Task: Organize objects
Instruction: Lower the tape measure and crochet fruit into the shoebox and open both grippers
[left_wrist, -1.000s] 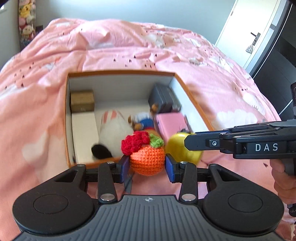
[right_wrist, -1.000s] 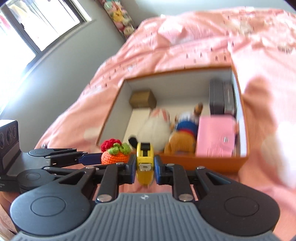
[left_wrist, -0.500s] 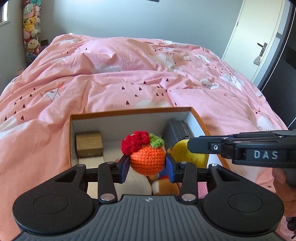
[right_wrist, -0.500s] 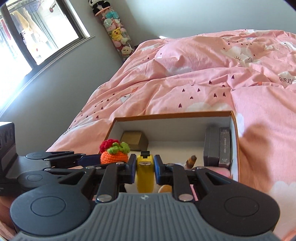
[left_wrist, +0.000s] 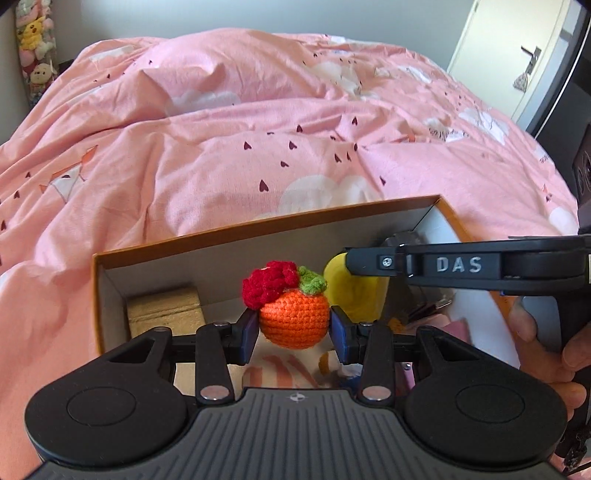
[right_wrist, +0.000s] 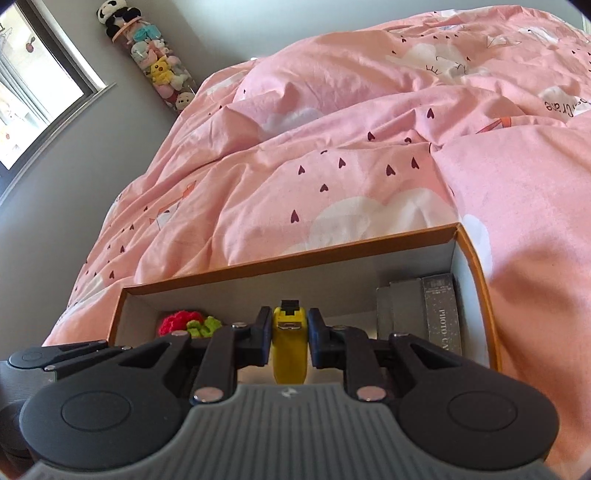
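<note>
Both claws now over cardboard box (left_wrist: 258, 230), crocheted orange (left_wrist: 293, 321), yellow tape measure (right_wrist: 289, 343)

Black left gripper (left_wrist: 293, 332) with blue-padded jaws, silver screws; right gripper (right_wrist: 289, 338) embossed "DAS".

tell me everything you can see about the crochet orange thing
The crochet fruit is a small round ball of orange yarn, topped with a red yarn flower and a green leaf. It looks soft and stays upright, clamped at its sides by the left gripper, hanging above the open box on the pink bed, touching nothing else.
</note>
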